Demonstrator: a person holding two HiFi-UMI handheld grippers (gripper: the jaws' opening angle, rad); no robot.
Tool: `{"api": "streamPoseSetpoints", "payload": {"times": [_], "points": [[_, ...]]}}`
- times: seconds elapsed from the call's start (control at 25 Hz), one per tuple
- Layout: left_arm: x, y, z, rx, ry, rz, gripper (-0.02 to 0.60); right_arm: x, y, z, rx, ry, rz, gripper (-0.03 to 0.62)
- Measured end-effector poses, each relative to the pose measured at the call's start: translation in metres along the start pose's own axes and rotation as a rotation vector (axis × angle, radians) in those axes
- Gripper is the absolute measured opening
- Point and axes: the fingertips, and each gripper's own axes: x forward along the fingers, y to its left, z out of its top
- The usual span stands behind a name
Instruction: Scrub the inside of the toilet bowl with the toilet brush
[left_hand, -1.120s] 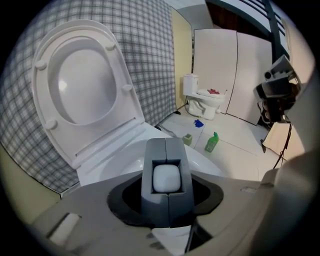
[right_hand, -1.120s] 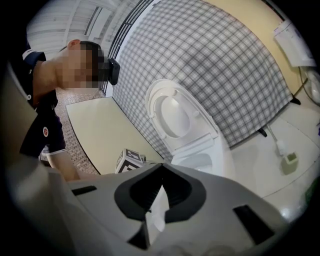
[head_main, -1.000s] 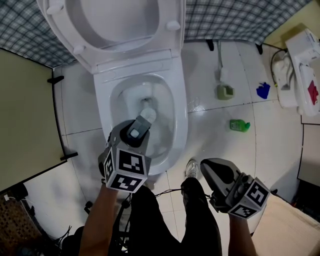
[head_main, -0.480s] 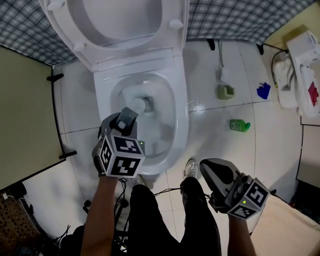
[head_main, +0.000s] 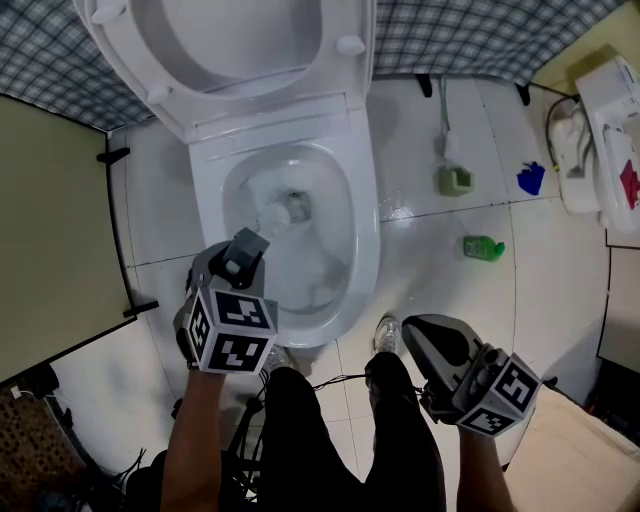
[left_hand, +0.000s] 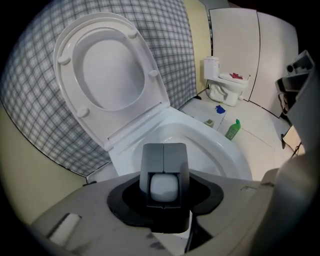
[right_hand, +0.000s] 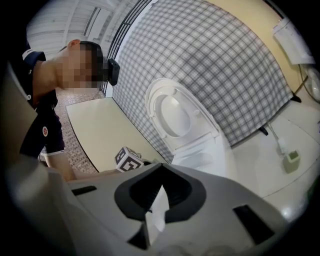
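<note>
Head view: left gripper has its jaws clamped on the toilet brush, head down inside the toilet bowl. Scrubbing looks underway, and I'd guess the near side's left. Right gripper empty, jaws together.

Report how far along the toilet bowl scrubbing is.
Done: the toilet seat is raised and the toilet brush is picked up. In hand: the left gripper is shut on the brush's handle, with the white head down inside the toilet bowl, at its left wall beside the drain. Left: how much of the bowl is scrubbed cannot be told. The right gripper hangs aside, holding nothing.
</note>
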Motion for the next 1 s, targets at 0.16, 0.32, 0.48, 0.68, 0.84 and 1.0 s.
{"api": "streamPoseSetpoints", "payload": {"times": [0.16, 0.32, 0.48, 0.68, 0.84, 1.0], "points": [[-0.027, 0.008, -0.011, 0.022, 0.031, -0.004, 0.183, 0.005, 0.004, 0.003, -0.003, -0.010, 0.020, 0.000], [-0.017, 0.006, -0.020, 0.044, 0.068, -0.033, 0.183, 0.006, 0.004, 0.000, -0.005, -0.002, 0.018, 0.000], [0.024, -0.004, -0.031, 0.030, 0.118, -0.082, 0.183, 0.002, 0.003, -0.002, -0.010, 0.004, 0.001, 0.000], [0.037, -0.013, -0.035, 0.048, 0.141, -0.115, 0.181, -0.003, -0.001, -0.003, -0.010, 0.006, -0.014, 0.000], [0.006, -0.017, -0.051, 0.114, 0.178, -0.141, 0.181, 0.002, 0.007, -0.003, -0.006, 0.002, 0.010, 0.000], [-0.033, -0.014, -0.072, 0.212, 0.235, -0.142, 0.181, 0.012, 0.020, 0.004, -0.026, 0.000, 0.051, 0.000]]}}
